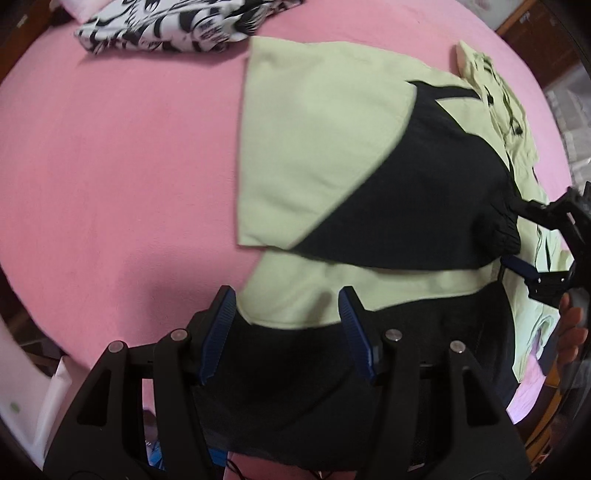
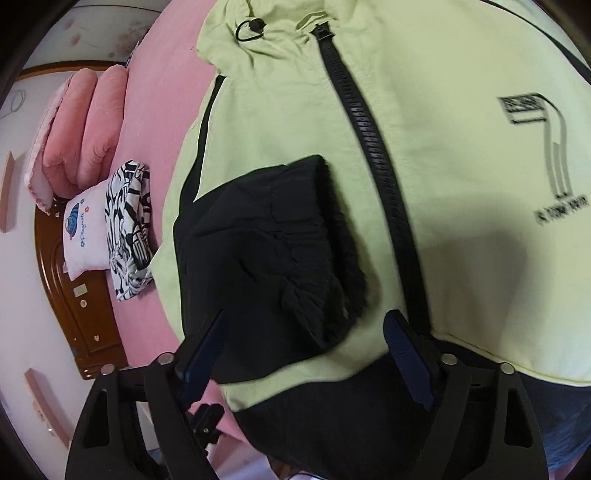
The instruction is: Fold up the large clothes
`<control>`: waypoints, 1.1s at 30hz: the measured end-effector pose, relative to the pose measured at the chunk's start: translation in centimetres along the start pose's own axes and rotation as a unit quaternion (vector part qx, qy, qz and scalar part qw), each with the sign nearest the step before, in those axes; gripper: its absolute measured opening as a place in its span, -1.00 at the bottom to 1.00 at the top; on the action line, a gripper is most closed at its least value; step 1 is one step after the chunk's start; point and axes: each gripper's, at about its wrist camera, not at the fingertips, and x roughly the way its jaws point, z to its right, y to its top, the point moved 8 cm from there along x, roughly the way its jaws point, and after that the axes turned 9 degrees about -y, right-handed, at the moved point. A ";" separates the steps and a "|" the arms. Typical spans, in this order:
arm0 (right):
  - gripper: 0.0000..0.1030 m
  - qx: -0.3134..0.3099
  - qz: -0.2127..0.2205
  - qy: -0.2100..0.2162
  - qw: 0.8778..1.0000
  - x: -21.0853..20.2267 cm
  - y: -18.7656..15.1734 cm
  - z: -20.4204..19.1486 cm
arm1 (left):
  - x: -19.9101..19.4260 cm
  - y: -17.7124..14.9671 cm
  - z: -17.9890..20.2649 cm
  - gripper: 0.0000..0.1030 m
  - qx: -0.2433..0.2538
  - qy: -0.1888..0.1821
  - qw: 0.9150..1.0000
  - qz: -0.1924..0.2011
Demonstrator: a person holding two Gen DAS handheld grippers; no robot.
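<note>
A light green jacket point(image 1: 314, 140) with black panels lies spread on the pink bed sheet point(image 1: 110, 166). In the right wrist view the jacket point(image 2: 461, 184) shows its black zipper point(image 2: 369, 147) and a printed logo. One black sleeve point(image 1: 424, 199) is folded across the chest. My left gripper point(image 1: 286, 325) hangs open over the black hem, its pads clear of the cloth. My right gripper point(image 2: 306, 332) is open, and the sleeve's cuff point(image 2: 314, 295) lies between its fingers without being pinched. In the left wrist view the right gripper point(image 1: 515, 232) sits at that cuff.
A folded black-and-white patterned cloth point(image 1: 166, 29) lies at the sheet's far side, next to a small white pillow point(image 2: 83, 229) and pink pillows point(image 2: 85, 122). A wooden headboard point(image 2: 74, 295) stands behind them. A person's hand point(image 1: 572, 332) holds the right gripper.
</note>
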 end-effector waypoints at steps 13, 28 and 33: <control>-0.80 -0.070 0.115 0.022 0.991 -5.5 4.6 -6.4 | 2.7 0.9 -4.2 0.06 -0.009 -0.064 0.998 0.025; -0.80 -0.117 0.263 -0.020 0.958 -22.6 5.9 -3.4 | 2.0 2.7 -6.7 -0.06 0.041 -0.055 0.996 0.063; -0.81 -0.088 0.251 -0.058 0.962 -22.5 5.0 1.3 | 1.7 3.5 -7.9 -0.24 0.048 -0.047 0.996 0.063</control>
